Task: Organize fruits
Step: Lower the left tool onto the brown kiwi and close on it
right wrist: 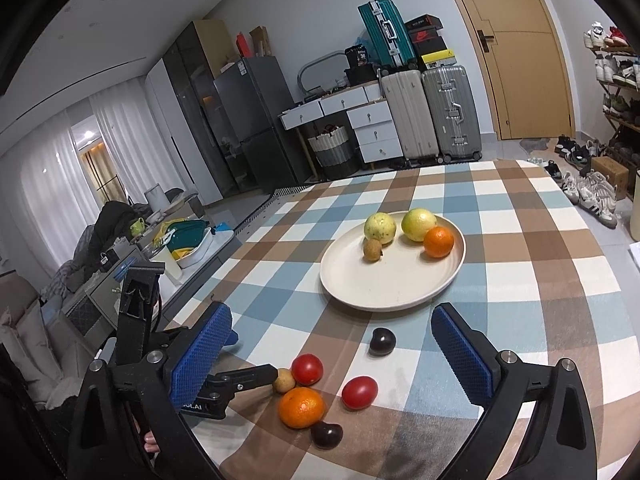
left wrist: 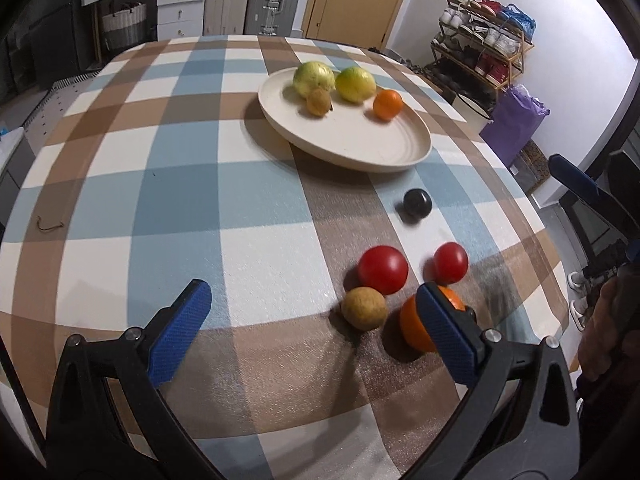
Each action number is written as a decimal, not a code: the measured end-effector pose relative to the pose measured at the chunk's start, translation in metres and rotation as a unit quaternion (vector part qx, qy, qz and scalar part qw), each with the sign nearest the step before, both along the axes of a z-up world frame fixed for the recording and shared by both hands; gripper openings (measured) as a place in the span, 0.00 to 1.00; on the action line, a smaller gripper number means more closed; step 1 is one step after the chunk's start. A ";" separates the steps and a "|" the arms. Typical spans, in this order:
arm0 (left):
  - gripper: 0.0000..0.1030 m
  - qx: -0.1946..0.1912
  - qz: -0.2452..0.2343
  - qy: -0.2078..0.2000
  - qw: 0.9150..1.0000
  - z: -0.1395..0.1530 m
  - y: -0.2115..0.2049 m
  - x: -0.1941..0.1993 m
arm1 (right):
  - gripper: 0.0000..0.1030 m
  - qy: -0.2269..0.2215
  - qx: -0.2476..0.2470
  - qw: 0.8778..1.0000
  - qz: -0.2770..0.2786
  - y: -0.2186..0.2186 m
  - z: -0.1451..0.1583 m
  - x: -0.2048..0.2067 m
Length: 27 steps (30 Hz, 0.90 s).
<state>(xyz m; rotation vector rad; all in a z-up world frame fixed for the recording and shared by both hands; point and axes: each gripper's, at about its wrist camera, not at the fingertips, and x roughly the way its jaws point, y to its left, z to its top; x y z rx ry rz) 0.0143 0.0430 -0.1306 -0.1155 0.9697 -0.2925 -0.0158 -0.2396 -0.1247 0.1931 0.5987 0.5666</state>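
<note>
A cream plate (left wrist: 360, 148) (right wrist: 384, 292) holds two yellow-green fruits (left wrist: 314, 76) (right wrist: 380, 227), a small brown fruit (left wrist: 319, 101) and an orange (left wrist: 387, 105) (right wrist: 438, 241). On the checked cloth lie two red tomatoes (left wrist: 383, 269) (right wrist: 307, 368), a brown fruit (left wrist: 363, 307) (right wrist: 285, 380), an orange (left wrist: 414, 326) (right wrist: 301, 407) and dark plums (left wrist: 417, 201) (right wrist: 382, 340). My left gripper (left wrist: 316, 320) is open and empty, its right finger beside the loose orange. My right gripper (right wrist: 332, 344) is open and empty above the loose fruits.
The table edge curves near me in both views. Suitcases (right wrist: 428, 112), white drawers (right wrist: 372, 128) and a shoe rack (left wrist: 480, 44) stand beyond the table. A small bent wire (left wrist: 50, 226) lies on the cloth at left. A purple bag (left wrist: 514, 120) sits by the table's right side.
</note>
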 end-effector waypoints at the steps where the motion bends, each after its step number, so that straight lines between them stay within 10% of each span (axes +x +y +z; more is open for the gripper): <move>1: 0.98 -0.001 -0.005 0.003 1.000 -0.002 -0.002 0.001 | 0.99 0.002 0.000 1.000 0.000 0.000 -0.001 0.001; 27: 0.25 -0.004 -0.094 0.013 0.995 -0.013 -0.024 -0.003 | 0.99 0.032 0.003 0.999 -0.012 -0.008 -0.013 0.006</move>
